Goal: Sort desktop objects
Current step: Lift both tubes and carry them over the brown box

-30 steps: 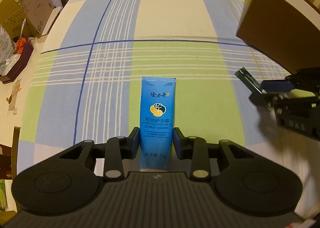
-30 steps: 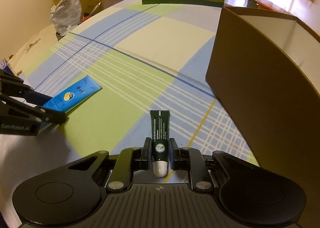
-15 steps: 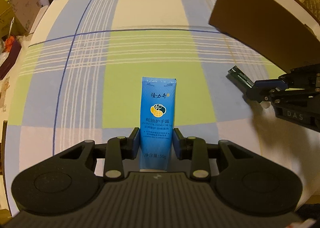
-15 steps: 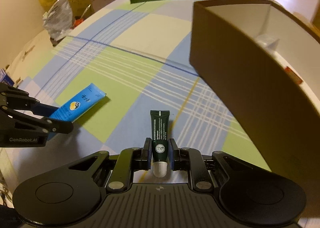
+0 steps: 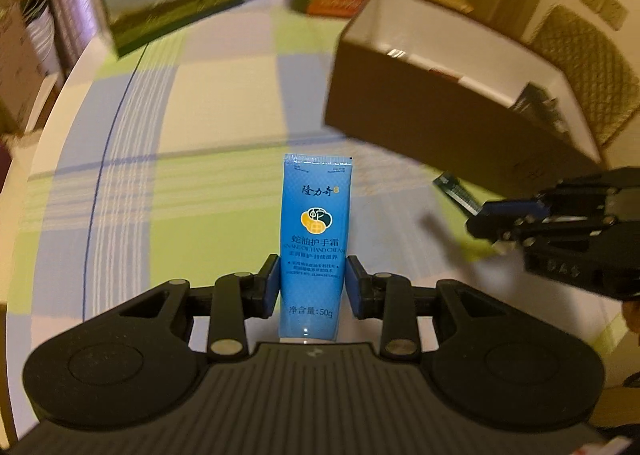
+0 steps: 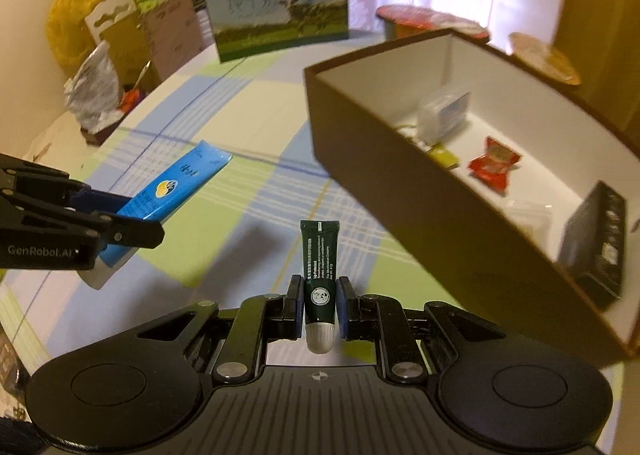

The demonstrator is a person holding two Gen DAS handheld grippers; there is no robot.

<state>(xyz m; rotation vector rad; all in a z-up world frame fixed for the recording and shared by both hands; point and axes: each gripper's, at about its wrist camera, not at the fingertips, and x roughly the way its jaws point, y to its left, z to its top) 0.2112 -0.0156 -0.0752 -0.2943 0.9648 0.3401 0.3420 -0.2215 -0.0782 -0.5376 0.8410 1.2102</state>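
Observation:
My left gripper (image 5: 313, 282) is shut on a blue hand cream tube (image 5: 316, 231) and holds it in the air above the checked tablecloth; the tube also shows in the right wrist view (image 6: 176, 185). My right gripper (image 6: 319, 307) is shut on a small dark green tube (image 6: 320, 267) with a white cap, also lifted; the green tube shows in the left wrist view (image 5: 456, 191). A brown box (image 6: 384, 159) with a white inside stands to the right of both grippers and holds several small items.
A milk carton box (image 6: 280, 21) stands at the table's far side, with red-lidded tubs (image 6: 432, 21) beside it. Bags and cardboard (image 6: 100, 55) crowd the far left edge. A black box (image 6: 596, 243) leans inside the brown box.
Both grippers have risen with their tubes and tilted up, so the brown box's inside and the far end of the table now show.

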